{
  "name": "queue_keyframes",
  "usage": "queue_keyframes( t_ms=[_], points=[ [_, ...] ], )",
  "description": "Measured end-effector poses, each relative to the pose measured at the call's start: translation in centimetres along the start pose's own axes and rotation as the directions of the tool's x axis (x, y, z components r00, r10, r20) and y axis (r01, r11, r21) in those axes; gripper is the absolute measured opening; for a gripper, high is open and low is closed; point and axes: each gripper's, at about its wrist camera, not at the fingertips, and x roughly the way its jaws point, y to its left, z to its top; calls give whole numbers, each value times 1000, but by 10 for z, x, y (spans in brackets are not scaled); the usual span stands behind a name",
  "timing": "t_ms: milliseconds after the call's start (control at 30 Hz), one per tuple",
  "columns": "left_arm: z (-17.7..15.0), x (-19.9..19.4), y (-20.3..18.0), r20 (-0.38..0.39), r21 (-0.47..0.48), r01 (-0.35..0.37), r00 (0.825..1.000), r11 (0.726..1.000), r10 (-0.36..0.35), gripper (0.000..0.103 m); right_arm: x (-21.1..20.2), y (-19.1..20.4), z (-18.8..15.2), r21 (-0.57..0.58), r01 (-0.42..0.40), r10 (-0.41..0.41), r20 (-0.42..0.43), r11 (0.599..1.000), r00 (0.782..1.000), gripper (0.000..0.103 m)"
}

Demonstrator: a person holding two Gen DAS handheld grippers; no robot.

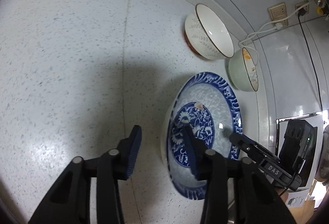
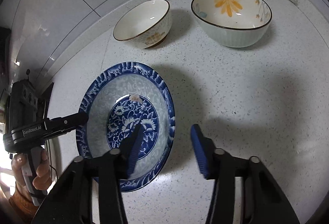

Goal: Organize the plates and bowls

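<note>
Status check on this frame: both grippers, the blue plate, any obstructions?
Left gripper and right gripper straddle opposite rims of blue plate, pads not pressing. Two bowls behind, clear.

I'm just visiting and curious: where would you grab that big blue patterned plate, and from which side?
By its rim. The blue plate lies flat and is wide, so only the raised, flaring edge fits between two fingers. Come down from above at opposite sides, one finger inside, one outside, as the left gripper and right gripper are placed now.
</note>
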Motion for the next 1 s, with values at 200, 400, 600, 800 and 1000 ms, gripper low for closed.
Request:
queue_keyframes(
  t_ms=[200,400,600,800,1000],
  points=[
    [1,16,-9,-17,42,-23,1000,999,24,9,9,-1,-3,-15,-28,28,-20,999,999,10],
    [-3,12,-2,-4,18,-6,1000,1000,6,7,8,-2,-4,-18,-30,30,-13,999,999,8],
    [-24,-16,5,14,12,7,1000,1000,-7,7,-8,16,-15,-33,-38,38,11,999,999,8],
    [-57,-67,27,47,6,0,999,1000,0,7,-27,58,-42,-88,-60,62,17,994,998,8],
    [-100,-101,66,50,-2,-27,998,1000,27,7,-18,97,-77,-136,-103,98,-43,985,994,8]
  ],
)
